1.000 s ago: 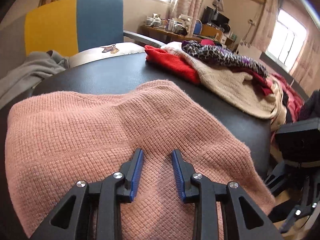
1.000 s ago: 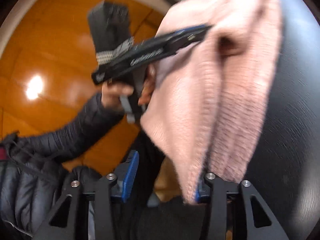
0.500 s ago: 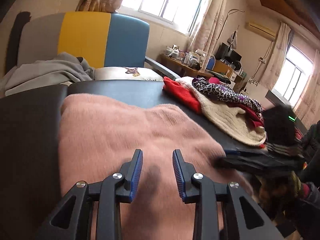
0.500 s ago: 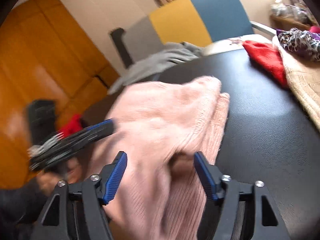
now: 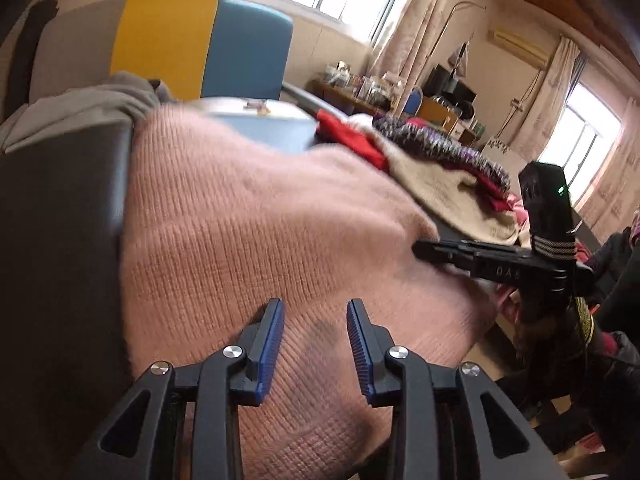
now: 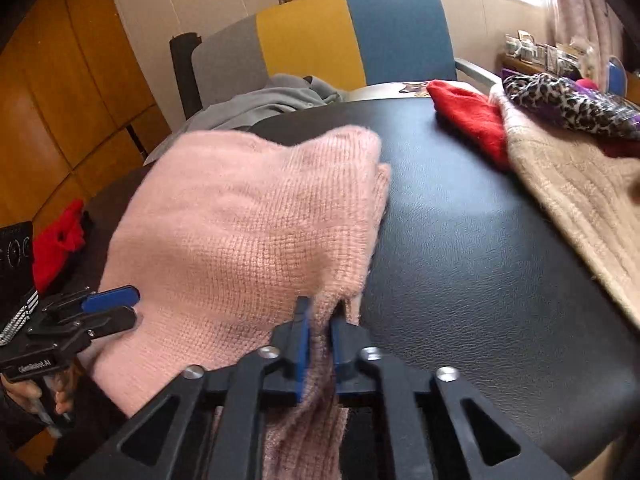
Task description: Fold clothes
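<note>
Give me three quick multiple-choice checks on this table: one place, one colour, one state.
1. The leopard-print cloth lies: A on the beige knit; B on the chair; C on the floor.
2. The table top is: A white; B black; C brown wood.
3. The left gripper is: A shut on cloth; B out of view; C open, holding nothing.
A: it drapes over the knit. B: bare black surface shows. C: its jaws, just opening further, stand apart above the pink sweater, nothing between.
</note>
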Demonstrator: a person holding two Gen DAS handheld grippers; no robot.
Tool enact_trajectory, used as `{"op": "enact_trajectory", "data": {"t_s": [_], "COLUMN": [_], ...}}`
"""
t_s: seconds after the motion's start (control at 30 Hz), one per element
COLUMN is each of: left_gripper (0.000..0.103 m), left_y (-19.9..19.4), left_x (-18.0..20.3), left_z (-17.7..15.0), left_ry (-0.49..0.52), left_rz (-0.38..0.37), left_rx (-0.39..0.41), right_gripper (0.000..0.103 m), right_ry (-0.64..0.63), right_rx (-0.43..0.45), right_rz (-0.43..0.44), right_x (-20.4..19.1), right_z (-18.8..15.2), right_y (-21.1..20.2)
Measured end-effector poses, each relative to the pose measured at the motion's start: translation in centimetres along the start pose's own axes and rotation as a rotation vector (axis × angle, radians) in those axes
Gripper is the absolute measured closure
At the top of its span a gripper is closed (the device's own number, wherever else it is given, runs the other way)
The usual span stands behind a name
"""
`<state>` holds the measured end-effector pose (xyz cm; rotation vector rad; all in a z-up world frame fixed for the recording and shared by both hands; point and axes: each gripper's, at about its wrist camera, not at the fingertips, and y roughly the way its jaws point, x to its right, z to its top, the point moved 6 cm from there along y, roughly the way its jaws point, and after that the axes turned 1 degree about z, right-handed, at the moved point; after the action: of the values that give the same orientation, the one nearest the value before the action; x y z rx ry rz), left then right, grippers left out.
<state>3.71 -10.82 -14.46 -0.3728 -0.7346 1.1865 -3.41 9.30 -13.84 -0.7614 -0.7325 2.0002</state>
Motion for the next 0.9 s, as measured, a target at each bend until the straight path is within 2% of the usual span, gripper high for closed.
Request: {"op": "enact_trajectory", "data": {"t_s": [0.03,0.13,0.17,0.23,0.3,0.37,0.4,0.5,0.53,0.57,0.63,0.7,0.73,0.9], "left_gripper": [0.069,0.068,0.068,0.068,0.068,0.068,0.068,0.067,0.067,0.067,0.067,0.067,0.067,0.067], "left_y": [-0.6,-1.4,-1.3,-0.8,-0.4,0.5,1.1,4.5,6.0,7.2,8.7,9.0,9.1,8.7], "left_x": [-0.2,-1.7,-2.5,-3.7,-4.8,-5.6,-5.8,-6.2,-6.4,-6.5,-6.1,-5.2,-5.2,-6.1], "left_z": [0.9,3.9,4.9,6.7,8.1,9.4,9.9,9.6,9.0,8.4,7.6,7.4,7.4,8.1], "left_ry": [-0.003,-0.021,-0.024,-0.041,-0.062,-0.086,-0.087,-0.081,-0.087,-0.085,-0.061,-0.024,-0.018,-0.035], "left_rz": [0.001,0.013,0.033,0.061,0.082,0.080,0.079,0.094,0.099,0.101,0.118,0.187,0.198,0.159], "left_rx": [0.026,0.080,0.090,0.103,0.113,0.109,0.106,0.023,-0.023,-0.037,-0.023,-0.012,-0.010,-0.026], "right_gripper": [0.049,0.049,0.049,0.048,0.043,0.041,0.040,0.034,0.034,0.034,0.034,0.034,0.034,0.032], "right_ry": [0.007,0.020,0.023,0.008,-0.009,-0.014,-0.006,-0.024,-0.030,-0.035,-0.037,-0.038,-0.044,-0.079], "right_rx": [0.029,0.138,0.173,0.184,0.187,0.175,0.154,0.061,0.080,0.113,0.125,0.134,0.132,0.128], "right_rz": [-0.013,-0.033,-0.007,0.055,0.116,0.155,0.147,-0.004,-0.007,0.004,-0.010,-0.022,-0.030,-0.073], "right_x": [-0.2,-1.0,-1.7,-3.9,-6.1,-7.6,-7.5,-5.3,-4.7,-4.3,-3.6,-3.4,-3.5,-4.3], "right_z": [0.7,3.3,4.2,5.6,7.1,7.9,7.9,5.6,5.0,4.5,3.9,3.7,3.8,4.0], "right_y": [-0.9,-4.0,-4.6,-3.4,-1.9,0.1,1.7,6.2,6.1,5.7,5.2,5.1,5.2,5.9]}}
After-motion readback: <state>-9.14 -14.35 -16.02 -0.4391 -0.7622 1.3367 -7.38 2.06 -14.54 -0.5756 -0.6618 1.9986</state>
